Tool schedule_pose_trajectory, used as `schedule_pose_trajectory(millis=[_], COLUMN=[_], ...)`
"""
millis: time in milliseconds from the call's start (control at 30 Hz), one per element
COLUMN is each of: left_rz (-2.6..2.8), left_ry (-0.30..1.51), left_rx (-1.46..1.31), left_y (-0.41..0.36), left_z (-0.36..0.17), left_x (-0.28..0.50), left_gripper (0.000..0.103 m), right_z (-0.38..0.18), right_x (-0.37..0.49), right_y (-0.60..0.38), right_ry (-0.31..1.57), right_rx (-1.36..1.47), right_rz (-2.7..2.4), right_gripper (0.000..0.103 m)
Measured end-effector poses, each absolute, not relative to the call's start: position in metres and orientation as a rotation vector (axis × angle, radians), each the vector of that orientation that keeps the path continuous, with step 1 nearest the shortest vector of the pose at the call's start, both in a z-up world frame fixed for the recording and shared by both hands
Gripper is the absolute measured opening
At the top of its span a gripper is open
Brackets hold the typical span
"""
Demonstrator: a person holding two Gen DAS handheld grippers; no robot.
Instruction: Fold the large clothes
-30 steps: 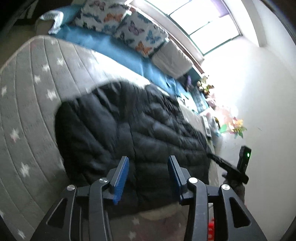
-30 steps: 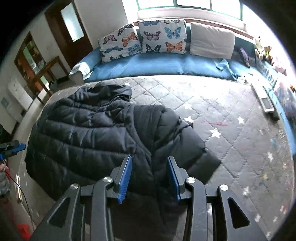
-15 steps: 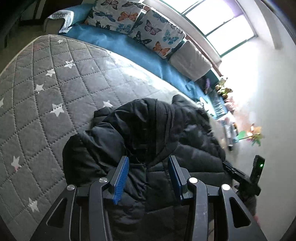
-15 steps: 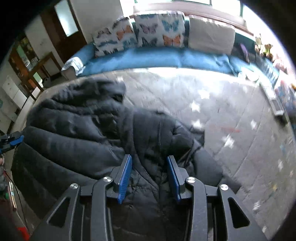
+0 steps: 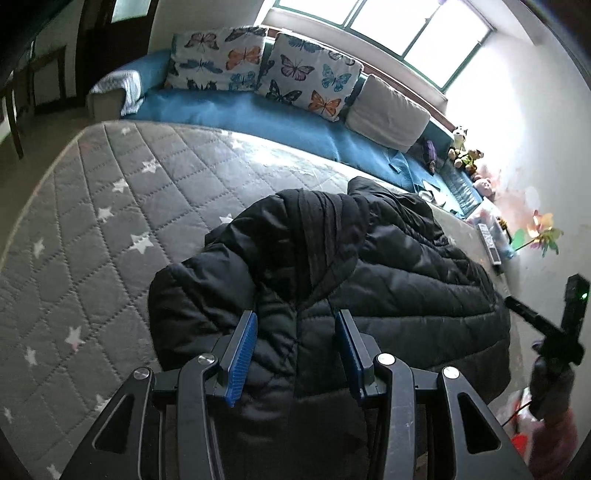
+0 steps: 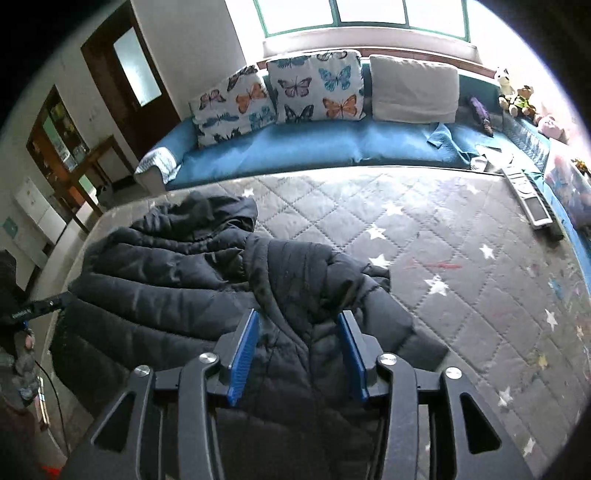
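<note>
**Both claws over the black jacket**

The left gripper [image 5: 295,350] has its blue pads part open, with the jacket [image 5: 369,280] bunched between them; whether the pads press on the cloth cannot be told. The right gripper [image 6: 301,354] is opening its jaws, jacket cloth lying between the pads, and no firm pinch shows there.

The jacket, black and quilted, lies on the mattress [image 5: 110,221], grey with white stars, at the near edge. A sleeve [image 6: 306,273] is folded across its front, and the hood [image 6: 214,210] points toward the blue bench [image 6: 314,144].

On the bench lean two butterfly cushions [image 6: 317,85] and a plain cushion [image 6: 413,88], under a bright window [image 6: 362,14]. Soft toys [image 6: 517,92] sit at the bench's right end. A remote [image 6: 528,195] lies at the mattress's far right edge. In the left view the right gripper shows at the right edge
</note>
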State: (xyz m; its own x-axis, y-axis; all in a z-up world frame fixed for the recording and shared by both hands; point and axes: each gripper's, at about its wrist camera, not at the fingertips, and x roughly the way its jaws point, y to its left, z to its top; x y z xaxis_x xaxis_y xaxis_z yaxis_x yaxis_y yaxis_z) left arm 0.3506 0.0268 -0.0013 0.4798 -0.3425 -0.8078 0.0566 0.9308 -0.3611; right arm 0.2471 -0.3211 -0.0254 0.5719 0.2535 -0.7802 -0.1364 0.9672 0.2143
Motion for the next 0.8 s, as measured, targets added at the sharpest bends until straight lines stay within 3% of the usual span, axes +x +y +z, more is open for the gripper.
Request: schedule_pose_trajectory(millis=[167,467,667,800], left_rz=[-0.244,-0.241,-0.255,-0.275], left_ry=[1.025,1.022,1.036,1.043], left_rx=[-0.266,-0.304,-0.355,-0.423], left_y=[0.025,0.044,0.058,0.072], left_z=[0.01,0.02,0.021,0.019], left_x=[0.33,0.299,0.289,0.285], left_gripper=[0.048,0.062,0.065,0.072], right_z=[-0.019,-0.038,-0.05,-0.057], right_x=[0.234,0.211,0.203,0.2], right_y=[-0.331,-0.353,-0.359,-0.364], right_ry=[0.926,0.984,1.007,1.006], right_rx=[0.154,0.236,0.288,0.325], right_rz=[0.219,0.212,0.239,0.273], right_gripper=[0.062,0.078,0.085,0.098])
